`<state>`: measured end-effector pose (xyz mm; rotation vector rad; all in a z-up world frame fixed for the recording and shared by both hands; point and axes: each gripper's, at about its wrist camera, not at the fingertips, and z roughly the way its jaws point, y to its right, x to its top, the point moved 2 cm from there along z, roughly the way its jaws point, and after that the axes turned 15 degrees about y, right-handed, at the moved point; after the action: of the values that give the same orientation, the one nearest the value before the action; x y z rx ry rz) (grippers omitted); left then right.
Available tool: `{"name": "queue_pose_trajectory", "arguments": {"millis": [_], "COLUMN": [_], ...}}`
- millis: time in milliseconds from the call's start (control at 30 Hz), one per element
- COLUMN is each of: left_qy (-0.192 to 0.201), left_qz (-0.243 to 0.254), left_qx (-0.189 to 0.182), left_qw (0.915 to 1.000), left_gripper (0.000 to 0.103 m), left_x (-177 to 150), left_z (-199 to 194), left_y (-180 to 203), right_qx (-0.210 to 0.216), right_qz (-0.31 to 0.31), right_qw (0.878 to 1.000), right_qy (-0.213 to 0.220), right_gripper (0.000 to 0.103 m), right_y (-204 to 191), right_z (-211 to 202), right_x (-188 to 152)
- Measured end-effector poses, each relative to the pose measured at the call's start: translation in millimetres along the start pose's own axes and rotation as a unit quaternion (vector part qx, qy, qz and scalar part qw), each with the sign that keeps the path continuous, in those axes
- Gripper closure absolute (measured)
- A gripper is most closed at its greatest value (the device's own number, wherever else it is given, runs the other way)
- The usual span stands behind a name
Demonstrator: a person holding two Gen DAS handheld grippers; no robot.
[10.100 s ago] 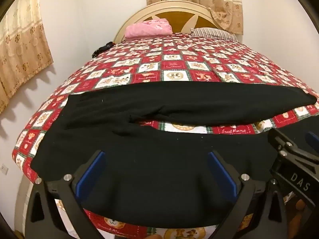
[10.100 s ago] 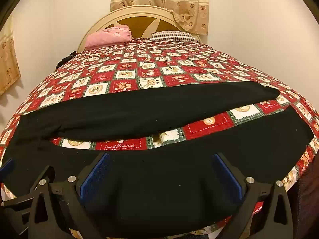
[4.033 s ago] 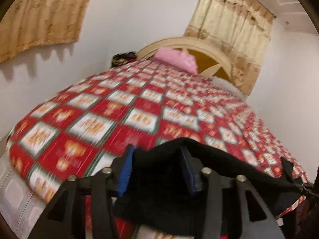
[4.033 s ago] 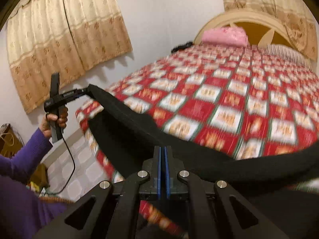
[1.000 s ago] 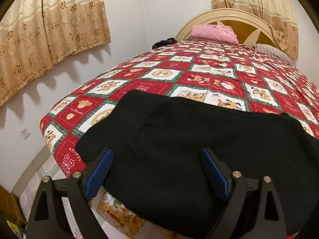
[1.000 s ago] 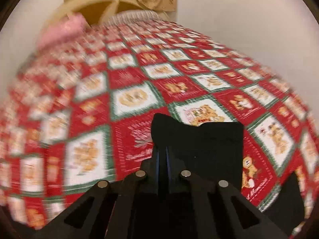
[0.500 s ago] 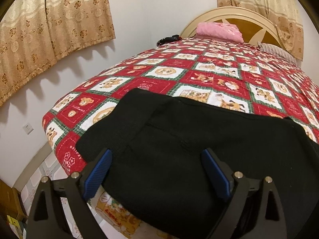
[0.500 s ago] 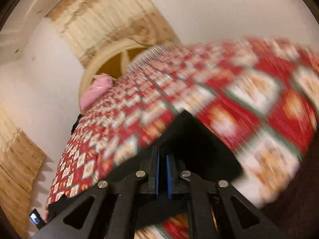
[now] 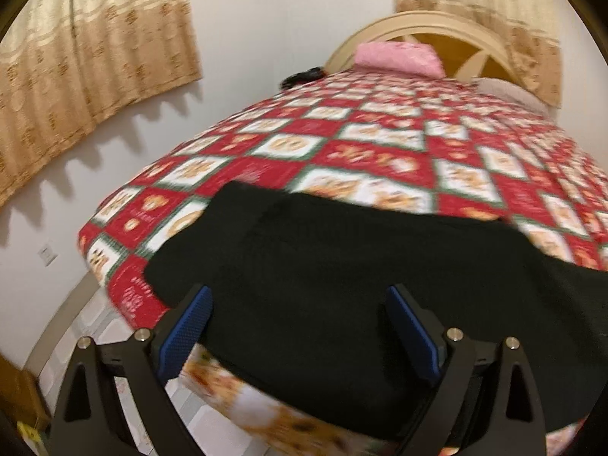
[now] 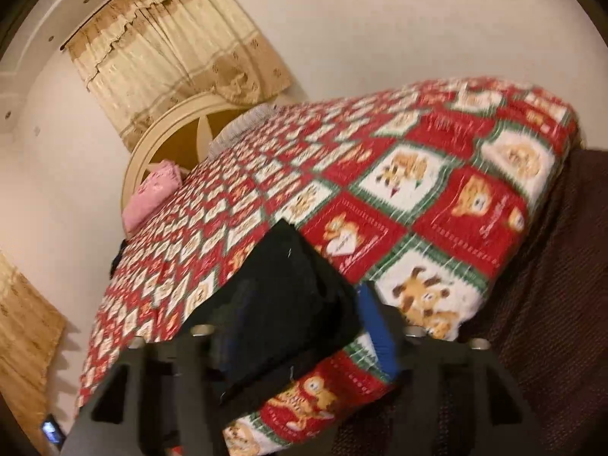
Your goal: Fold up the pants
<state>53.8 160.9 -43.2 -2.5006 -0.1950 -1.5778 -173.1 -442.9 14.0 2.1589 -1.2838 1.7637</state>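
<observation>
1. Left gripper [image 9: 300,326] stays wide apart, empty, hovering over the waist end of the pants [image 9: 342,266].
2. Right gripper [image 10: 304,326] was clamped on the hem half a second ago; now parted, cloth between the fingers, probably released.
3. Pants lie folded lengthwise along the near edge of the bed [image 9: 380,152]; crosswise fold comes next.

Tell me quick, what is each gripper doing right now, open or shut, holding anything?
Left gripper: open, empty, over the black fabric pants.
Right gripper: open, blue pads apart, pants between them but not clamped.
</observation>
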Motion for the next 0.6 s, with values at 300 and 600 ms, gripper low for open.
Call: {"name": "queue_pose_trajectory", "arguments": {"millis": [300, 600], "left_qy": [0.04, 0.039], "left_qz": [0.081, 0.132], "left_qx": [-0.163, -0.272], "left_qw": [0.9825, 0.9525], "left_gripper": [0.008, 0.008], "left_x": [23.9, 16.3], "left_z": [-41.9, -74.8], "left_y": [103.0, 170.4], "right_qx": [-0.052, -0.064], "right_qz": [-0.142, -0.141], "right_qw": [0.987, 0.987], "right_qy": [-0.049, -0.047], "right_gripper": [0.097, 0.097], "right_y": [-11.5, 12.0], "right_z": [25.0, 4.8], "right_x": [-24.7, -17.9]}}
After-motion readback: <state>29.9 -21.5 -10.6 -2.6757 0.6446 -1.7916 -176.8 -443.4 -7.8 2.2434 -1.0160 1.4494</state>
